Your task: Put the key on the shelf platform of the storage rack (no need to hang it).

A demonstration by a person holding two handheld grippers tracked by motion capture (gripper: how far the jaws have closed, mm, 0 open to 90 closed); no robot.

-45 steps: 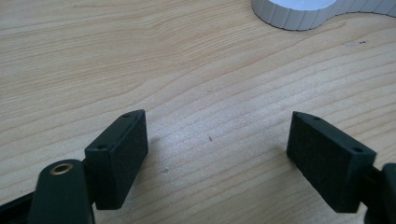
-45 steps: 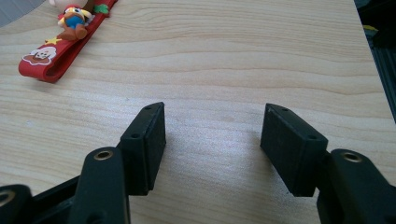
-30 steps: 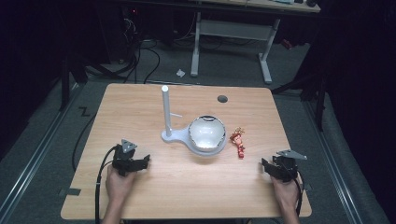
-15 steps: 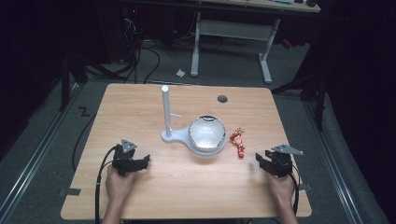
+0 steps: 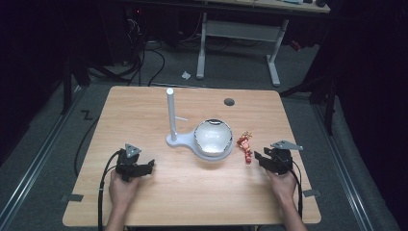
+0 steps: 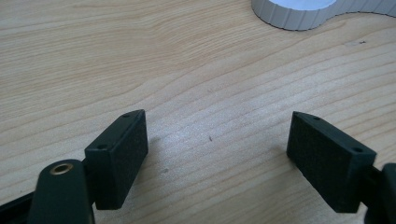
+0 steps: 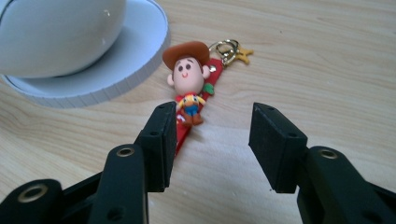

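The right gripper (image 7: 212, 140) is held with jaws apart just short of the cowboy-figure keychain (image 7: 190, 88), whose red strap lies against the left jaw rather than between the two. If closed from here, the strap could be nudged aside or pushed against the white lamp base (image 7: 126, 60). The left gripper (image 6: 217, 154) is also spread, over bare table (image 6: 140, 56).

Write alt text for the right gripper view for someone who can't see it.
The right gripper, jaws open, points at a cowboy figure keychain with a red strap lying flat on the wooden table; its left jaw overlaps the strap's near end. A white dome-shaped lamp head on its round base sits at upper left.
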